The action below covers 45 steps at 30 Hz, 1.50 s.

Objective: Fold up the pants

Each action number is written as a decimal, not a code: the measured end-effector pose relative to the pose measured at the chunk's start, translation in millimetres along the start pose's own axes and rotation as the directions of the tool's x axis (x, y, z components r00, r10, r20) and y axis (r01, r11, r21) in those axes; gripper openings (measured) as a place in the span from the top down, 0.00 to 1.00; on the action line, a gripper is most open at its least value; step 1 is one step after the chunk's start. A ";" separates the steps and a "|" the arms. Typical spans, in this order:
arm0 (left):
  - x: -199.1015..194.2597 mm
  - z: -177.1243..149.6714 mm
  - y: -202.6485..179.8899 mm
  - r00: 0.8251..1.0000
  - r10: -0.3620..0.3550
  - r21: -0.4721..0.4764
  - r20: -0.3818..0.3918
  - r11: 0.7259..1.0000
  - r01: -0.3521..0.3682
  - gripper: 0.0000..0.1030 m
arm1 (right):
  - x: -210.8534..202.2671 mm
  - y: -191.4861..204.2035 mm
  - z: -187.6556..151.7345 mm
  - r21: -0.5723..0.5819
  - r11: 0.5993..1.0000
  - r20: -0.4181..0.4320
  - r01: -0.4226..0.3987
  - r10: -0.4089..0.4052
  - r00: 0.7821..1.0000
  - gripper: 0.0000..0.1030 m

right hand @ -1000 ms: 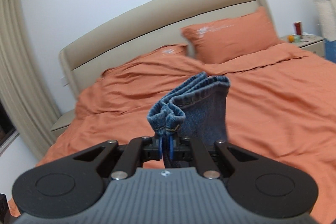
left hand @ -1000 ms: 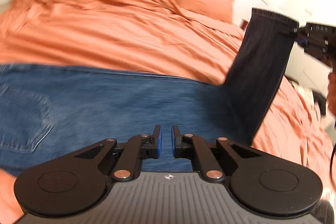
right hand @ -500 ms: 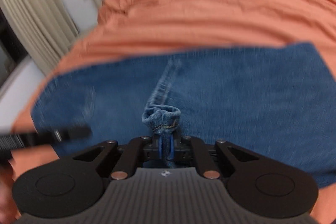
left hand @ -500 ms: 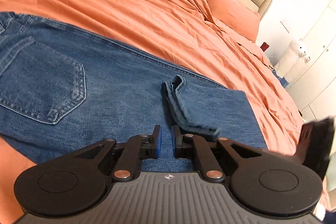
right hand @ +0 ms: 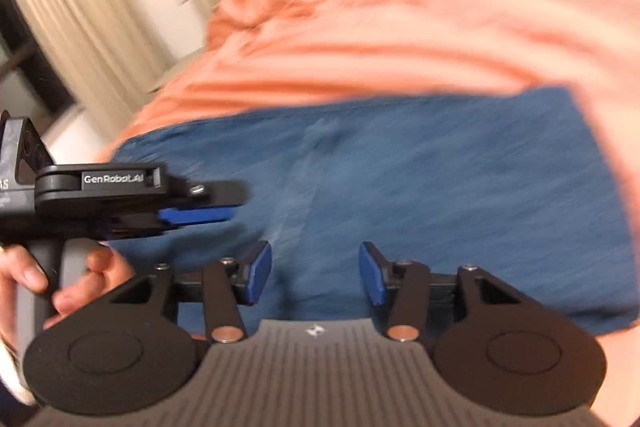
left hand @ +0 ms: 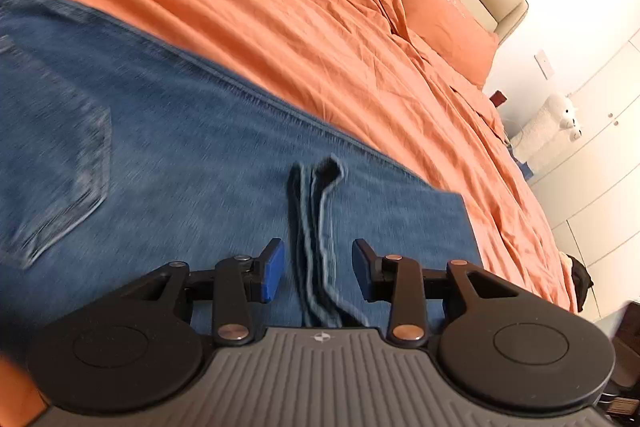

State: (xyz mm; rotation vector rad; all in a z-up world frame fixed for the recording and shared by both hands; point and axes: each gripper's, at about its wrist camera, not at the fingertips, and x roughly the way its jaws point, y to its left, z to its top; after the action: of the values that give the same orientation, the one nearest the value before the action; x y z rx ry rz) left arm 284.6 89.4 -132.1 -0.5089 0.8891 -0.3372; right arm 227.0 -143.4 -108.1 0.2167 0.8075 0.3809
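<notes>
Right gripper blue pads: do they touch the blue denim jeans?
Apart. The right wrist view shows the right gripper open, both pads clear, with the jeans lying flat beyond.

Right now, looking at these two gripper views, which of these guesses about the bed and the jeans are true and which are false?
1. The jeans lie on an orange duvet. True.
2. The left gripper is clamped on the hem. False: its jaws are open, having just opened, with the hem lying between them.
3. The right gripper holds a sock. False: it is open and holds nothing.
4. A back pocket faces up. True.
5. The pillow is blue. False: orange.
</notes>
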 end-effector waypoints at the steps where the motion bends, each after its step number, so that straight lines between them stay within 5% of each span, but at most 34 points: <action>1: 7.4 3.0 -0.4 1.000 0.002 -0.001 0.006 1.000 -0.002 0.57 | -5.8 -6.3 3.5 -0.025 0.998 0.019 0.053 -0.053 0.998 0.56; 7: 44.3 9.1 -1.9 1.000 0.025 0.030 0.009 0.999 -0.025 0.53 | -18.3 -59.3 8.7 -0.037 0.975 0.113 0.221 -0.215 0.970 0.56; 11: 54.7 9.5 0.2 0.999 0.028 0.049 0.032 0.998 -0.029 0.53 | -16.8 -87.6 13.3 0.001 0.969 0.098 0.247 -0.246 0.964 0.61; 15: 56.8 8.5 -12.1 0.996 0.049 0.143 0.069 0.988 -0.058 0.88 | -13.6 -105.6 14.9 -0.003 0.962 0.098 0.273 -0.271 0.957 0.82; 18: 40.5 6.2 -25.4 0.990 0.022 0.205 0.136 0.978 -0.050 0.94 | -10.0 -110.8 19.6 -0.046 0.948 0.112 0.316 -0.310 0.944 0.89; 22: 17.8 7.7 -49.0 0.971 0.023 0.285 0.237 0.954 -0.092 0.94 | -12.5 -117.3 29.6 -0.049 0.946 0.168 0.320 -0.308 0.936 0.93; 27: 43.6 6.9 -32.1 0.976 0.112 0.269 0.185 0.950 -0.160 0.94 | -2.5 -126.5 36.2 -0.048 0.930 0.185 0.364 -0.349 0.919 0.95; 37: 65.7 -1.0 -19.7 0.978 0.175 0.292 0.110 0.935 -0.200 0.89 | 33.0 -157.2 22.7 -0.006 0.941 0.089 0.338 -0.336 0.937 1.00; 41: 55.2 2.3 -22.3 0.973 0.199 0.268 0.114 0.937 -0.223 0.76 | 36.8 -156.0 23.6 -0.013 0.935 0.090 0.354 -0.352 0.932 1.00; 45: 22.8 -2.9 -33.4 0.967 0.202 0.283 0.155 0.929 -0.240 0.76 | 14.4 -141.2 25.2 -0.011 0.934 0.119 0.358 -0.354 0.927 0.98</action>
State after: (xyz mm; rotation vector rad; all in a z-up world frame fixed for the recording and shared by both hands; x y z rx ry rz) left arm 293.4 49.8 -129.9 -0.1426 0.7496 -0.2257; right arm 289.6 -267.1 -147.3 0.0569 0.7082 0.0371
